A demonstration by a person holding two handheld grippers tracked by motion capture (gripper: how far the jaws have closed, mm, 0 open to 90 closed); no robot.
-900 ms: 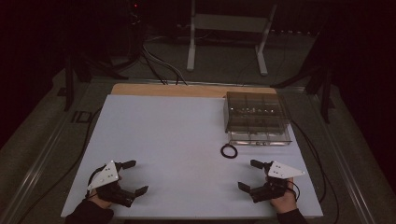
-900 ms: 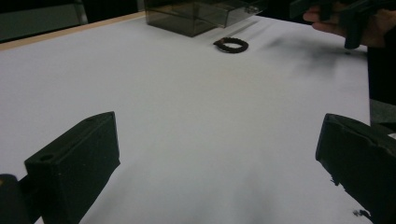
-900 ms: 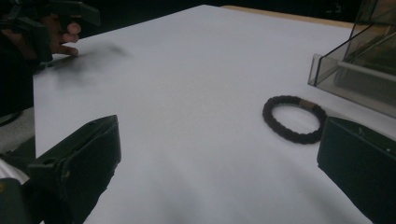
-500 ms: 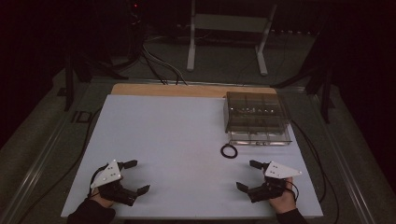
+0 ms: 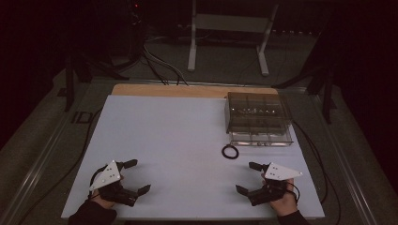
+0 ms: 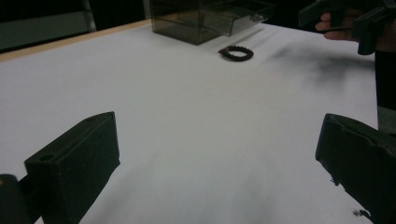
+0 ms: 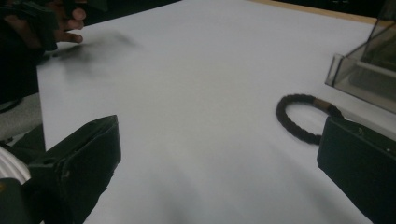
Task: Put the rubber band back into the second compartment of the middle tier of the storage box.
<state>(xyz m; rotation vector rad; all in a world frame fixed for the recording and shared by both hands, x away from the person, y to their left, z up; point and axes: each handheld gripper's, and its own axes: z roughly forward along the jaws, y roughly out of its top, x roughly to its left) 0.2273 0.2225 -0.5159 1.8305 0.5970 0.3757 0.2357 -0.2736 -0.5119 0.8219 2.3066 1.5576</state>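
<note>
A white tabletop (image 5: 178,140) carries few things. Toward its far right corner stands a smoky clear plastic box (image 5: 257,115) with compartments, and a clear drawer (image 5: 261,138) is pulled out of its near side. Just in front of the drawer's left corner, apart from it, a dark braided ring (image 5: 230,152) lies flat on the white surface; in the right gripper view the ring (image 7: 303,116) shows a short brown band on its far side, and the right jaw covers part of its near edge. Beyond the tabletop a strip of bare wood (image 5: 187,91) runs along the far edge, and a white metal stand (image 5: 227,28) and dark cables (image 5: 159,65) sit on the floor behind.

Nothing lies between the ring and either tool. The left hand-held gripper (image 5: 133,177) rests low over the near left corner, jaws spread wide and empty, pointing right. The right hand-held gripper (image 5: 249,177) sits low at the near right, jaws likewise wide apart and empty, pointing left, with the ring just beyond it toward the box. Each is held by a hand in a dark sleeve (image 5: 91,214).
</note>
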